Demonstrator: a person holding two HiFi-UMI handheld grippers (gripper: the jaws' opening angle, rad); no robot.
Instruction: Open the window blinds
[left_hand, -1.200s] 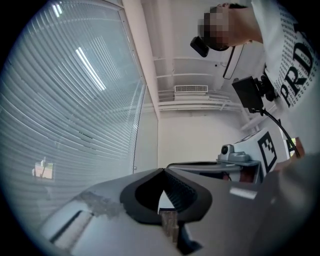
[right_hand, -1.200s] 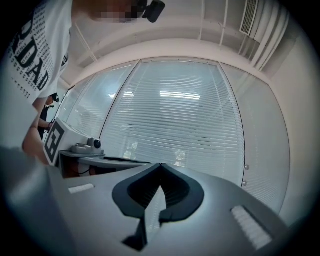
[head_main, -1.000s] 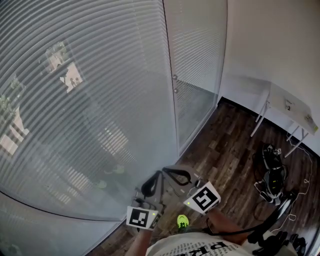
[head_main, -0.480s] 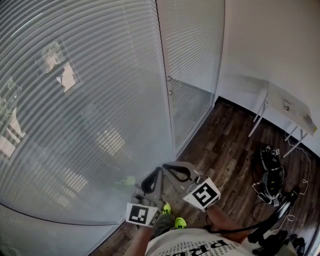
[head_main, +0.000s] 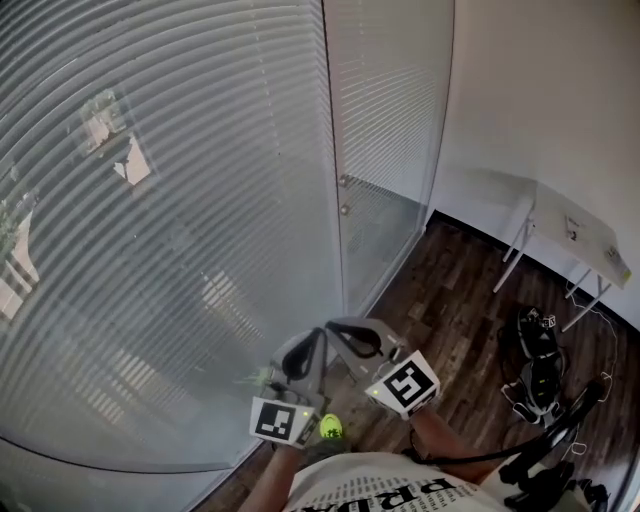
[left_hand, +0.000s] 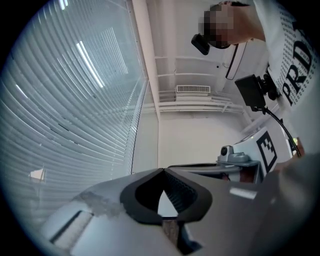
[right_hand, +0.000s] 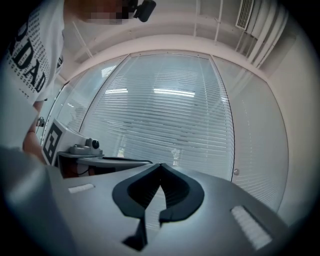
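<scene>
Closed white slatted blinds cover the glass wall ahead and to the left, and they also fill the left gripper view and the right gripper view. Two small knobs sit on the frame between panels. Both grippers are held side by side low in the head view, short of the blinds and touching nothing. My left gripper is shut, its tips meeting with nothing between them. Beside it, my right gripper is shut and empty too, aimed at the blinds.
Dark wood floor runs to the right. A white table stands against the white wall at right. A dark bag and cables lie on the floor below it. A knob shows on the right panel.
Both grippers have travelled together with the person along the floor toward the blinds. Their jaws have stayed shut and empty.
</scene>
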